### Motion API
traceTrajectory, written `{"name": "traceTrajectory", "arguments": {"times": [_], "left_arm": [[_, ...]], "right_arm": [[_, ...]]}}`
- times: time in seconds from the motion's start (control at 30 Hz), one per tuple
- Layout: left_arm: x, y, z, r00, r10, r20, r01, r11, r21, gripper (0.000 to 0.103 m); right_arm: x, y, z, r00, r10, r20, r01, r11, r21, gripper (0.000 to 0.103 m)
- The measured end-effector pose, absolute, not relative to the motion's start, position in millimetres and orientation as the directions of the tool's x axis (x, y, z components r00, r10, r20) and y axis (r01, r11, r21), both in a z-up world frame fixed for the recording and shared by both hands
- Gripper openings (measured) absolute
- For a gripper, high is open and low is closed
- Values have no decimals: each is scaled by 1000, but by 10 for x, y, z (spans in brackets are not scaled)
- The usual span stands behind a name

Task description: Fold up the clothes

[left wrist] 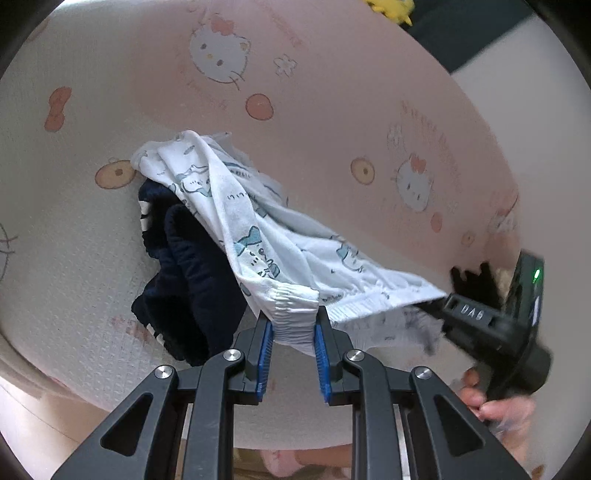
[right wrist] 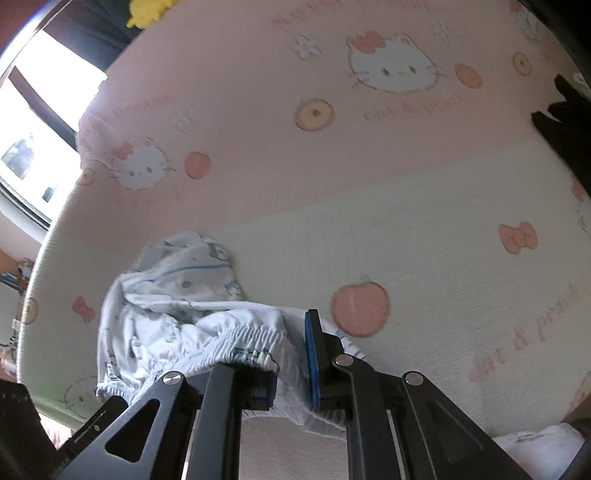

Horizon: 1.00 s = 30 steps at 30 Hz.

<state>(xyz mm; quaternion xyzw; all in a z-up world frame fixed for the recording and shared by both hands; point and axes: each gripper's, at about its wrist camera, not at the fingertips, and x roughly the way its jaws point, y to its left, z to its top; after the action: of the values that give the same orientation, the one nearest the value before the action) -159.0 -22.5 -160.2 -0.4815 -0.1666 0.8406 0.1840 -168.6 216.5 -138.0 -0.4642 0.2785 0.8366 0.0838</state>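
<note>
White shorts with a blue cartoon print (left wrist: 255, 229) hang stretched between my two grippers above a pink and cream cartoon mat (left wrist: 332, 92). My left gripper (left wrist: 293, 325) is shut on the gathered elastic waistband. In the left wrist view my right gripper (left wrist: 447, 295) pinches the waistband's other end, a hand below it. In the right wrist view my right gripper (right wrist: 291, 343) is shut on the same ruched waistband, and the rest of the shorts (right wrist: 173, 295) bunch to the left. A dark navy garment (left wrist: 177, 266) lies crumpled on the mat under the shorts.
The mat (right wrist: 406, 221) fills both views. A yellow toy (left wrist: 391, 9) sits past its far edge. A bright window (right wrist: 33, 129) is at the left of the right wrist view. A dark object (right wrist: 565, 125) juts in at that view's right edge.
</note>
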Motion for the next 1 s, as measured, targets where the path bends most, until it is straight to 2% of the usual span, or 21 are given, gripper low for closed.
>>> {"name": "traceTrajectory", "arguments": {"times": [0.13,0.23,0.4,0.53,0.6,0.63,0.67,0.7,0.73,0.77,0.83,0.9,1.0], "left_arm": [[-1544,-160,-1698,-445,455,-772,-153,-887,-435,18],[-1531,-168,-1812,-419,438,-796,-141,-897,-419,18],[-1525,-253,-2148,-347,383,-856,-96,-922,-374,17],[-1441,-413,-2155,-402,419,-814,-89,-903,-421,17],[-1382,-480,-2011,-461,453,-763,-109,-882,-458,17],[-1352,-514,-1933,-492,469,-734,-121,-871,-476,17],[-1331,-533,-1856,-514,477,-713,-132,-865,-484,19],[-1317,-544,-1781,-532,480,-697,-141,-862,-486,22],[-1303,-558,-1717,-549,481,-683,-145,-860,-489,37],[-1289,-574,-1660,-565,481,-670,-144,-858,-493,66],[-1262,-610,-1549,-599,481,-641,-141,-851,-507,92],[-1257,-635,-1466,-623,483,-616,-137,-842,-521,92],[-1317,-598,-1410,-613,484,-624,-152,-848,-508,92]], "right_arm": [[-1688,2181,-1548,-476,-79,-876,-447,-836,319,11],[-1706,2178,-1680,-428,-117,-896,-467,-820,330,11],[-1731,2013,-1774,-388,-117,-914,-430,-854,292,11],[-1736,1927,-1785,-377,-119,-918,-402,-872,279,12],[-1717,1897,-1740,-388,-109,-915,-387,-882,269,29],[-1708,1880,-1698,-398,-103,-912,-376,-888,264,48],[-1699,1863,-1648,-408,-102,-907,-362,-894,263,58],[-1694,1840,-1600,-418,-104,-902,-347,-900,265,60],[-1688,1816,-1549,-425,-107,-899,-333,-905,264,62],[-1680,1792,-1497,-432,-110,-895,-318,-910,265,65],[-1653,1743,-1379,-452,-116,-884,-294,-917,271,68],[-1609,1719,-1290,-458,-119,-881,-278,-922,269,70],[-1601,1650,-1165,-477,-128,-869,-246,-930,272,71]]}}
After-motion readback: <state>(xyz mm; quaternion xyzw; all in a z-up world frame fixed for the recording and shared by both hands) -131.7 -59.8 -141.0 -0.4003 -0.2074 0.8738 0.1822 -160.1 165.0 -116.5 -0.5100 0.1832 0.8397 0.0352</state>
